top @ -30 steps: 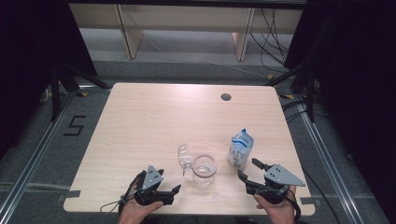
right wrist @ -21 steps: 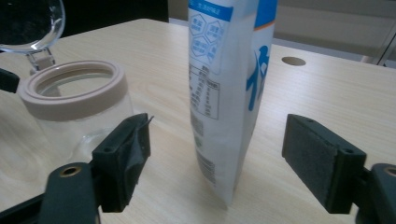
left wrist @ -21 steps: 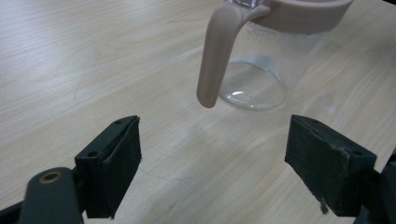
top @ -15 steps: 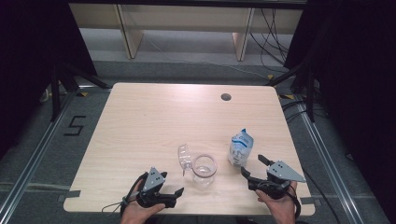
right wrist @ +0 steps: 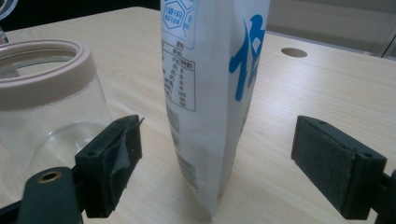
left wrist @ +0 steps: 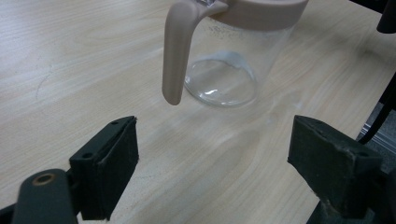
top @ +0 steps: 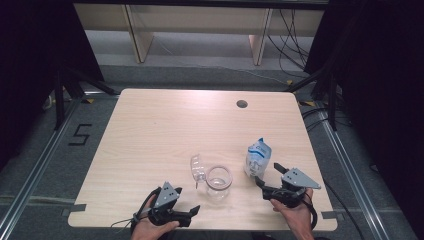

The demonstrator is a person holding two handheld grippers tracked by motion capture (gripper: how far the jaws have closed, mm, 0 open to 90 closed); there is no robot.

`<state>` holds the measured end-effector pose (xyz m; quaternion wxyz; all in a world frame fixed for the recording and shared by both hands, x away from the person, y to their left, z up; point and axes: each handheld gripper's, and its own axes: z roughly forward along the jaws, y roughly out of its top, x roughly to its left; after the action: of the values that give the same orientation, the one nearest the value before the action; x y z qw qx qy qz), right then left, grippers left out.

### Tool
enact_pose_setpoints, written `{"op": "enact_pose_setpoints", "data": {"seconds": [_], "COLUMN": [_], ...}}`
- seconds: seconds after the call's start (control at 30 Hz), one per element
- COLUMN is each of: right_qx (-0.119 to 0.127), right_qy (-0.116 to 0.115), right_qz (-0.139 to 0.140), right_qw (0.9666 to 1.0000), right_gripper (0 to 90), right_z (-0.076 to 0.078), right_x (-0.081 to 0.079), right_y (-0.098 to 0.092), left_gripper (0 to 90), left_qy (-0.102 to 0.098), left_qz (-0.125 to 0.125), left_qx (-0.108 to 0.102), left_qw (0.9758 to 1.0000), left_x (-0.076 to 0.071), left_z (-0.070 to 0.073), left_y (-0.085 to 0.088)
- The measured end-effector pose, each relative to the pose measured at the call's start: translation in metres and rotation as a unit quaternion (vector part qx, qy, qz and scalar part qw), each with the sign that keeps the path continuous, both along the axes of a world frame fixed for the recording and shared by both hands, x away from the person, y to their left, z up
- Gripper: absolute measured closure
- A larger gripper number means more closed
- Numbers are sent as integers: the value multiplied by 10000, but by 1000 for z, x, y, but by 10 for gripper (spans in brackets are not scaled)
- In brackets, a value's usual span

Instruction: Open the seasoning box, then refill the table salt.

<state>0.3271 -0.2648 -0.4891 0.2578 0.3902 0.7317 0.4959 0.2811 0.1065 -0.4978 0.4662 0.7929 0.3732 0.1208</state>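
We note the left gripper [top: 192,210], jaws apart, facing the clear glass jug [top: 219,181] with its beige rim and handle; a clear curved piece, perhaps its lid [top: 198,168], lies beside it. The right gripper [top: 267,175], jaws just opened, straddles the upright white pouch with blue print [top: 258,157] without touching it.

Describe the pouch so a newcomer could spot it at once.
On the wooden table, look near the front right, just ahead of the right hand-held gripper. The pouch stands upright there, white with blue print, unlike the clear glass jug beside it.
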Motion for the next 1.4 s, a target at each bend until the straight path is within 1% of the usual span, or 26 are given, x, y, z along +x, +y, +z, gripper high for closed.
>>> {"op": "enact_pose_setpoints", "data": {"seconds": [0.03,0.07,0.1,0.17,0.23,0.3,0.33,0.4,0.43,0.5,0.53,0.6,0.63,0.7,0.77,0.83,0.87,0.93,1.0,1.03,1.1,1.2,1.23,1.3,1.33,1.4], "right_qx": [40,33,24,86,26,1,-36,-50,-93,-115,-20,-82,-93,-155,-133,-111,-113,-157,-137,-102,4,15,-64,22,14,52], "right_qy": [-19,0,-108,-18,-44,-113,-88,-72,-100,-93,-61,-2,-15,-133,-79,-94,-112,-86,-138,-173,-135,-174,-190,-118,-156,-148], "right_qz": [-7,85,13,-44,-29,46,-36,29,-35,-36,25,58,50,-32,-56,5,6,-34,34,-2,-96,-22,-56,-176,-164,-178], "right_qw": [10000,10000,9999,10000,10000,9999,9999,10000,9999,9999,10000,9999,9999,9998,9999,9999,9999,9998,9998,9998,9999,9998,9998,9998,9997,9997], "right_gripper": [166,164,158,158,158,159,158,158,158,158,158,158,158,158,158,157,157,157,156,156,156,156,156,157,157,158], "right_z": [0,0,-1,-1,-1,-3,-3,-4,-4,-4,-5,-5,-5,-4,-5,-6,-6,-6,-6,-5,-6,-7,-7,-7,-8,-8], "right_x": [1,2,3,1,2,6,6,8,8,9,10,9,10,9,10,12,13,13,14,14,15,18,19,18,20,21], "right_y": [0,0,1,2,3,3,3,3,3,3,5,4,5,6,7,8,8,8,9,10,11,11,11,12,12,12], "left_gripper": [153,152,153,153,152,153,153,153,153,153,153,153,153,153,153,153,154,153,153,153,153,154,153,153,153,154], "left_qy": [-9,-10,-126,-47,-155,-102,-181,-182,-219,-217,-171,-195,-113,-128,-182,-106,-181,-179,-136,-214,-208,-205,-210,-128,-192,-207], "left_qz": [-51,-26,-24,-7,-29,16,-64,-63,-29,-13,-60,-29,58,40,-60,-14,-61,-30,10,-16,-27,-44,-43,30,-19,-33], "left_qx": [135,65,91,20,112,64,160,163,130,89,114,118,71,79,149,87,110,96,47,95,159,135,129,82,164,157], "left_qw": [9999,10000,9999,10000,9998,9999,9997,9997,9997,9997,9998,9997,9999,9999,9997,9999,9998,9998,9999,9997,9997,9997,9997,9999,9997,9997], "left_x": [0,-1,-3,-4,-5,-7,-7,-8,-8,-8,-8,-9,-10,-10,-8,-8,-8,-9,-9,-9,-8,-8,-8,-10,-9,-9], "left_z": [0,0,0,0,1,1,2,2,2,1,2,2,2,2,2,1,2,2,1,2,2,1,1,1,2,2], "left_y": [2,1,1,0,1,0,1,1,0,0,0,0,-1,-1,0,-1,-1,-1,0,1,2,2,1,-1,0,0]}}
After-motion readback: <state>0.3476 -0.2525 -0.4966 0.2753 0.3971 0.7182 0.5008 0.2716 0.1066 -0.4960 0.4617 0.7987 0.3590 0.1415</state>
